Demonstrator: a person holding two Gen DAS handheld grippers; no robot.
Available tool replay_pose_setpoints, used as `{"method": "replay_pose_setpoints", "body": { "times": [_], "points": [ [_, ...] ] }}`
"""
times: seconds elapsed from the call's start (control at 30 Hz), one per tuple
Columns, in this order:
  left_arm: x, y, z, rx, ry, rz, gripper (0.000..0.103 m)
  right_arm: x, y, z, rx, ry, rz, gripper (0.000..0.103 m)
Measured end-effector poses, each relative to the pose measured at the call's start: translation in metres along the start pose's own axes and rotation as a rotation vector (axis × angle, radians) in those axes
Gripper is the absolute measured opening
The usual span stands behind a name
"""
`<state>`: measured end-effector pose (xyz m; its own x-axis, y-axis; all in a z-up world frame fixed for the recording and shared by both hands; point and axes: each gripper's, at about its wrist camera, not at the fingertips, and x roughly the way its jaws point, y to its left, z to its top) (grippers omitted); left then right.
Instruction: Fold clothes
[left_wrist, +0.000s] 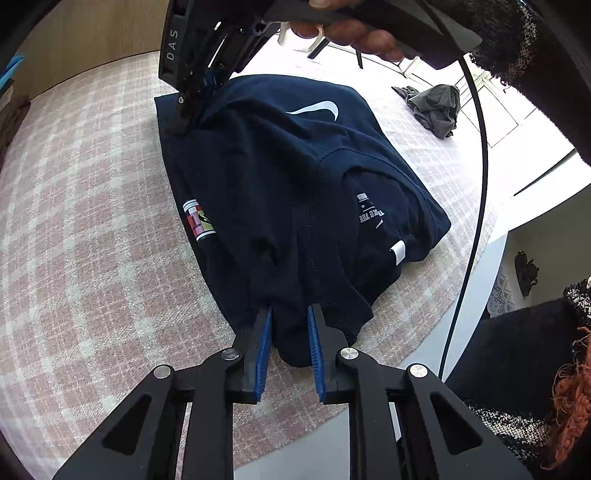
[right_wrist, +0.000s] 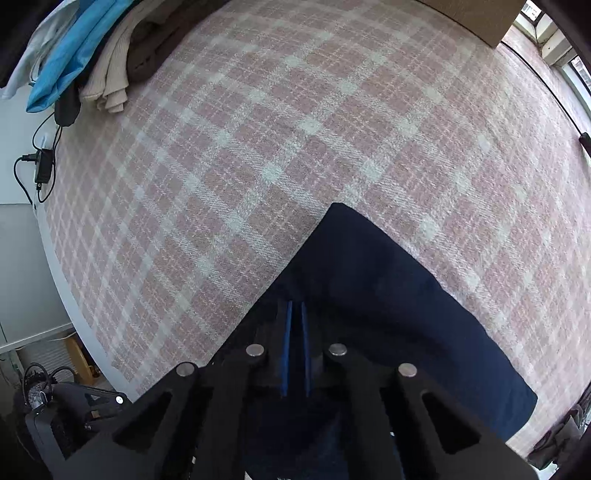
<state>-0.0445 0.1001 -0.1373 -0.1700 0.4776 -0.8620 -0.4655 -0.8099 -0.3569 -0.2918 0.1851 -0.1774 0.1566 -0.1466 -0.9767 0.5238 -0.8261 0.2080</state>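
Left gripper (left_wrist: 290, 314) pinching one navy cotton T-shirt (left_wrist: 280, 177), right gripper (right_wrist: 295, 306) clamped on its corner; one crumpled grey garment (left_wrist: 436, 107) beyond

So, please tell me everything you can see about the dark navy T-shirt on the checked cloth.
The navy T-shirt looks like soft cotton jersey and lies partly folded on the pink checked cloth. It carries a white swoosh, white print inside the collar, a small white tag and a colourful label at one edge. The left gripper pinches a bunched near edge; the right gripper is shut on the fabric at the far corner.
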Motion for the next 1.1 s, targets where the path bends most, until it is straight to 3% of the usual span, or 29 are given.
{"method": "replay_pose_setpoints", "body": {
  "times": [0.17, 0.3, 0.37, 0.43, 0.5, 0.6, 0.77, 0.8, 0.87, 0.97, 1.03, 1.1],
  "points": [
    [-0.014, -0.007, -0.005, 0.04, -0.025, 0.011, 0.008, -0.009, -0.014, -0.008, 0.06, -0.083, 0.07, 0.002],
    [-0.002, -0.009, -0.023, 0.087, 0.081, 0.042, 0.008, 0.002, -0.031, -0.013, 0.163, -0.096, 0.148, 0.002],
    [-0.004, -0.004, -0.025, 0.067, 0.091, 0.036, 0.008, -0.001, -0.027, -0.019, 0.151, -0.111, 0.143, 0.004],
    [-0.013, 0.001, -0.021, 0.04, 0.056, 0.029, 0.02, -0.012, -0.014, -0.028, 0.105, -0.111, 0.134, 0.009],
    [-0.017, 0.007, -0.015, 0.012, 0.03, 0.021, 0.024, -0.024, 0.002, -0.038, 0.047, -0.121, 0.132, 0.016],
    [-0.009, 0.012, -0.007, -0.013, 0.037, 0.023, 0.025, -0.028, 0.019, -0.048, 0.008, -0.095, 0.156, 0.019],
    [-0.001, 0.011, -0.006, -0.003, 0.043, 0.008, 0.012, -0.011, 0.016, -0.041, 0.014, -0.047, 0.143, 0.019],
    [-0.002, 0.01, -0.005, 0.002, 0.037, 0.005, 0.004, -0.006, 0.013, -0.04, 0.027, -0.043, 0.15, 0.019],
    [-0.006, 0.006, -0.009, 0.017, 0.026, -0.007, 0.002, 0.005, 0.013, -0.04, 0.048, -0.041, 0.156, 0.016],
    [-0.002, -0.007, -0.017, 0.084, 0.069, 0.013, 0.001, 0.01, 0.0, -0.042, 0.089, -0.069, 0.215, 0.004],
    [0.0, -0.011, -0.023, 0.115, 0.123, 0.032, 0.0, -0.006, -0.012, -0.052, 0.122, -0.118, 0.279, 0.009],
    [-0.014, -0.003, -0.022, 0.093, 0.115, 0.059, 0.001, -0.035, -0.031, -0.067, 0.161, -0.206, 0.359, 0.01]
  ]
}}
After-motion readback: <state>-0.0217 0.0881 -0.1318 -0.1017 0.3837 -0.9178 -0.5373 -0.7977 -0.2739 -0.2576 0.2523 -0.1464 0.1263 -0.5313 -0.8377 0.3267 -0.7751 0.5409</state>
